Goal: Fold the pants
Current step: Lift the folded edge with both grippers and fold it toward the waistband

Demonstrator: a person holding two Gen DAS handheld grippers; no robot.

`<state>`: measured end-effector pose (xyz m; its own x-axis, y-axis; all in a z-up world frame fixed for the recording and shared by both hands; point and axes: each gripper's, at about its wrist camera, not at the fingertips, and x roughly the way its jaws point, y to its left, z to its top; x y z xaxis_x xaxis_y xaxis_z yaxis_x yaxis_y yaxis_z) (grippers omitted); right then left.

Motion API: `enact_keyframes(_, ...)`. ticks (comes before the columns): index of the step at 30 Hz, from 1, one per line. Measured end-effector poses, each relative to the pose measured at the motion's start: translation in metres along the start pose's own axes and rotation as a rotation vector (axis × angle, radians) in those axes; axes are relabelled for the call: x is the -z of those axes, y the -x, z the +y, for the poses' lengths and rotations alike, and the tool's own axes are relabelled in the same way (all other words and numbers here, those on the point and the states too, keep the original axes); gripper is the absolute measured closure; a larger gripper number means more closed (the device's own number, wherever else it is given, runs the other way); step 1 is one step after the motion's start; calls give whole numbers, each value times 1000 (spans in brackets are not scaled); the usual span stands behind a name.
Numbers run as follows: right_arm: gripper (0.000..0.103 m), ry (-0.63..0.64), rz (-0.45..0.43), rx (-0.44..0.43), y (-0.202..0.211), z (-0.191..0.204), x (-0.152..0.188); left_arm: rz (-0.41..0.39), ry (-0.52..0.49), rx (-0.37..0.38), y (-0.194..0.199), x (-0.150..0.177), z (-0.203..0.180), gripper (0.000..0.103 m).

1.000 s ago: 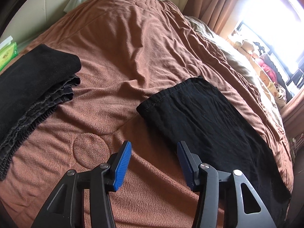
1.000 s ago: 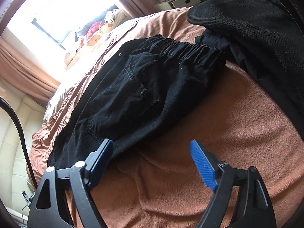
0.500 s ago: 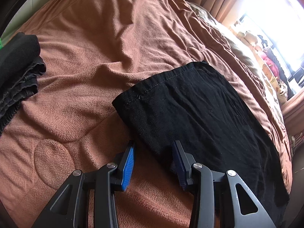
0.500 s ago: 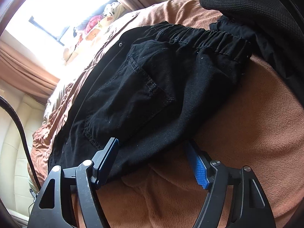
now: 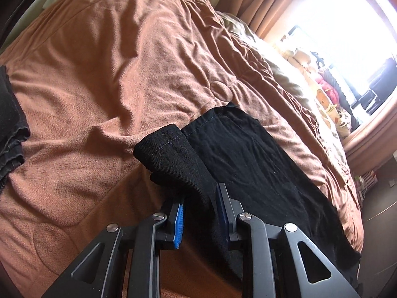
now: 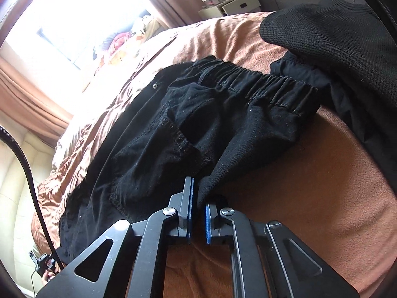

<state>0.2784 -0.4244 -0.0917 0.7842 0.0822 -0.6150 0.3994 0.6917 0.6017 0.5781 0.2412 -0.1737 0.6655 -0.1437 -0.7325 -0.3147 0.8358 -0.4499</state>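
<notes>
Left gripper (image 5: 199, 211) has just closed on the hem of the soft black cotton pants (image 5: 260, 164) on the brown fleece blanket (image 5: 111, 74); right gripper (image 6: 199, 211), just closed, pinches the seat edge. Limp, light fabric: hold doubled edges.

Bed (image 5: 129, 57) with wrinkled brown blanket (image 6: 310, 198). On it: black pants (image 6: 173, 129) spread flat, folded dark clothes (image 5: 10, 124) at left edge, black knit garment (image 6: 335, 39) by the waistband.

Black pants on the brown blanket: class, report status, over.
Left gripper closing on the hem. Right gripper shut on the seat edge. Black cotton pants flat, unfolded. Black knit garment crowds the waistband.
</notes>
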Motion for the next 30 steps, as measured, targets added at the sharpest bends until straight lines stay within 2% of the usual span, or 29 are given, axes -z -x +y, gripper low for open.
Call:
enact_keyframes(4, 98, -12, 15, -5, 2, -4, 3, 31, 25, -36, -10, 9, 6, 77)
enact_keyframes(9, 97, -19, 80, -37, -1, -9, 7, 79, 73, -33, -22, 25, 17, 74)
enact_keyframes(13, 97, -41, 120, -50, -14, -11, 4, 62, 48, -21, -25, 26, 14, 71)
enact_keyframes(19, 93, -126, 122, -95, -31, -19, -3, 35, 47, -32, -33, 18, 12, 71)
enact_keyframes(20, 93, -135, 123, -101, -33, -21, -3, 29, 49, -35, -34, 17, 12, 73)
enact_keyframes(24, 89, -201, 120, -154, -36, -33, -3, 12, 52, -48, -32, 14, 11, 92)
enact_keyframes(26, 70, -225, 109, -206, -32, -37, 0, 0, 58, -42, -28, 14, 12, 94)
enact_keyframes(27, 46, -232, 97, -230, -29, -38, 3, -4, 62, -40, -27, 14, 12, 94)
enact_keyframes(28, 16, -238, 78, -239, -24, -38, 5, -5, 63, -41, -26, 14, 13, 94)
enact_keyframes(29, 9, -237, 57, -242, -19, -38, 8, -6, 62, -43, -26, 15, 12, 94)
enact_keyframes(30, 8, -233, 51, -240, -16, -38, 10, -6, 59, -46, -25, 15, 11, 94)
